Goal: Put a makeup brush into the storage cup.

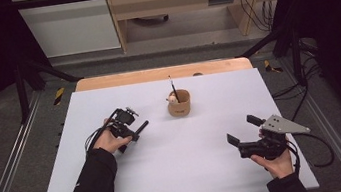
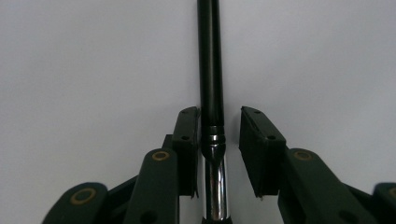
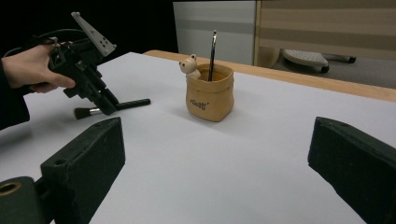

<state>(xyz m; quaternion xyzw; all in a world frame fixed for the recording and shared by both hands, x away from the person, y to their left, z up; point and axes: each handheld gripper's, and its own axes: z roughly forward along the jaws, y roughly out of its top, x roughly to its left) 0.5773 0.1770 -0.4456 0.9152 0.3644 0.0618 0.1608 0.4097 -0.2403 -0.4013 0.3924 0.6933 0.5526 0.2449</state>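
A black-handled brush (image 1: 141, 127) with a chrome ferrule lies flat on the white table top (image 1: 194, 173). My left gripper (image 1: 131, 136) points down over it, tips near the table. In the left gripper view the brush (image 2: 210, 70) runs up between the jaws of the left gripper (image 2: 220, 113); it lies against the left pad (image 2: 187, 140), and a gap separates it from the right pad. In the right gripper view the brush (image 3: 133, 102) lies under that left gripper (image 3: 108, 109). My right gripper (image 1: 242, 129) hovers at the front right, jaws wide apart with nothing between them.
A tan pot (image 1: 179, 104) stands past the table's middle, holding a small bear figure (image 1: 172, 97) and an upright black stick (image 1: 172, 86). From the right gripper view the pot (image 3: 210, 93) is straight ahead. A wooden edge (image 1: 155, 74) borders the far side.
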